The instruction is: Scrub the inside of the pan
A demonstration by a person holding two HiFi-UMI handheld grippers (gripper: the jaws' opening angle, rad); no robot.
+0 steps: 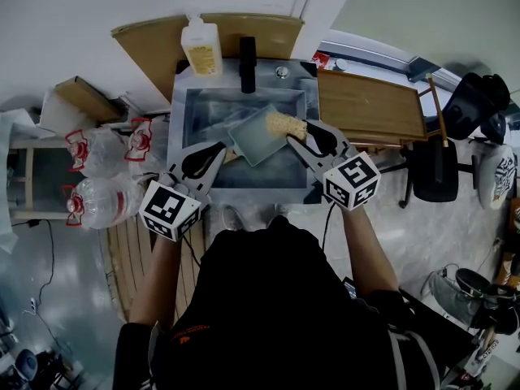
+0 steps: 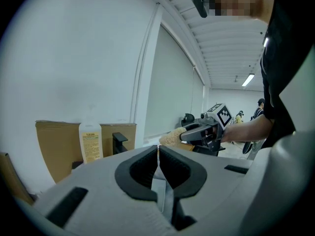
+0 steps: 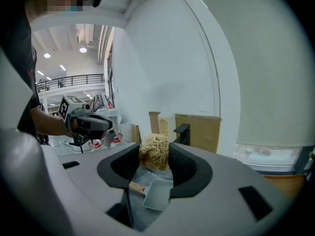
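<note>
Pan held, scrub ball ready

The left gripper [image 1: 221,149] pinches the handle [image 3: 135,186] of the square grey metal pan [image 1: 260,136], tipped in the steel sink [image 1: 195,104]; it looks light, stiff and slippery. The right gripper [image 1: 296,130] squeezes a soft yellow scrub ball [image 1: 283,123] at its far corner.

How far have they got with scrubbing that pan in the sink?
Done: the right hand-held gripper has the straw-coloured fibrous scrubber clamped. In hand: it hangs over the grey square metal pan lying in the steel sink, apparently above it rather than touching. The left hand-held gripper is shut, seemingly on nothing. Left: the scrubbing itself; no suds show inside the pan.
</note>
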